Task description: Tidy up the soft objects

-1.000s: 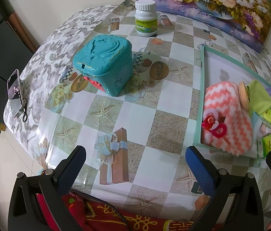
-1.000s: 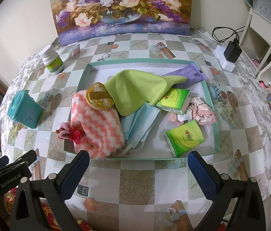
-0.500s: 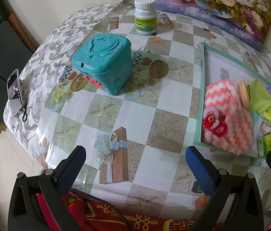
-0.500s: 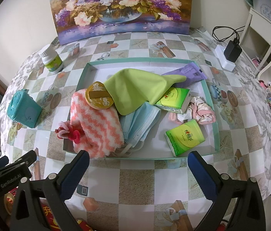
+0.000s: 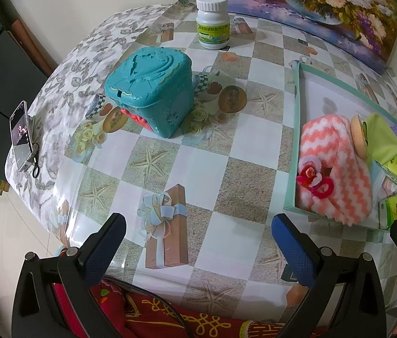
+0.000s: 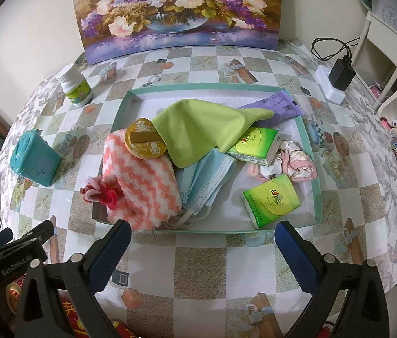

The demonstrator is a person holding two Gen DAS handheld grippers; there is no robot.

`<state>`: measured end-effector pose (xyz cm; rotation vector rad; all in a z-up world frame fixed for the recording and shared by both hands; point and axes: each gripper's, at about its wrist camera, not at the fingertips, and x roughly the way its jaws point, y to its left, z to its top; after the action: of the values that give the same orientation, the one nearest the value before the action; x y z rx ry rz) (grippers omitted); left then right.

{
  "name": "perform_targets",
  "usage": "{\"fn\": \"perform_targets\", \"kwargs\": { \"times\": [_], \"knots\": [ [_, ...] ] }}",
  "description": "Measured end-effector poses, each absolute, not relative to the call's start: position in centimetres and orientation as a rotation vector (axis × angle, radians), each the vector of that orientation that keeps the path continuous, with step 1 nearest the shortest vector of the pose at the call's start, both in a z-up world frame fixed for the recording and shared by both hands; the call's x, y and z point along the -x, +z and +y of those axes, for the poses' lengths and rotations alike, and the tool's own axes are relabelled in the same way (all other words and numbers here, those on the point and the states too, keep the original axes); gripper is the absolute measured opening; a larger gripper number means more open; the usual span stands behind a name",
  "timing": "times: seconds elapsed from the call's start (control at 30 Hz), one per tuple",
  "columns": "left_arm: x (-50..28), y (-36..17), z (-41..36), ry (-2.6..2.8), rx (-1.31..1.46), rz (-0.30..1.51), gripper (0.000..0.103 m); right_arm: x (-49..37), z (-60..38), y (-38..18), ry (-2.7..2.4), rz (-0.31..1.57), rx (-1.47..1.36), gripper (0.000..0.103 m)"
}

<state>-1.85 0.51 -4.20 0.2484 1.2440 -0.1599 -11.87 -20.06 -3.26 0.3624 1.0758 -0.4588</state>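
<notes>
Right wrist view: the right gripper (image 6: 202, 242) hangs spread and empty just before the tray (image 6: 315, 169), whose striped towel (image 6: 142, 180) lies dead ahead, long axis running away from it. The left gripper (image 5: 198, 236), also spread, sits farther left over bare table (image 5: 249, 152). Its body reads "GenRobot.AI"; the gold disc (image 6: 144, 142) bears Chinese characters.

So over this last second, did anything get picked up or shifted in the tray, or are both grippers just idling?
Nothing was picked up or released. The left gripper eased slightly forward, so the teal box and bottle sit a little higher in its view. The right gripper barely moved. Both remain open and empty, and the tray contents lie as before.
</notes>
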Motion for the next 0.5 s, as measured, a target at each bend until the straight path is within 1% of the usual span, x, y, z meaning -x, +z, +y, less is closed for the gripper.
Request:
{"fn": "perform_targets", "kwargs": {
  "times": [0.5],
  "knots": [
    [1.74, -3.99, 0.98, -0.144, -0.227, 1.237, 0.103, 12.07, -20.18, -3.42, -0.463, 1.076, -0.373, 0.103]
  ]
}}
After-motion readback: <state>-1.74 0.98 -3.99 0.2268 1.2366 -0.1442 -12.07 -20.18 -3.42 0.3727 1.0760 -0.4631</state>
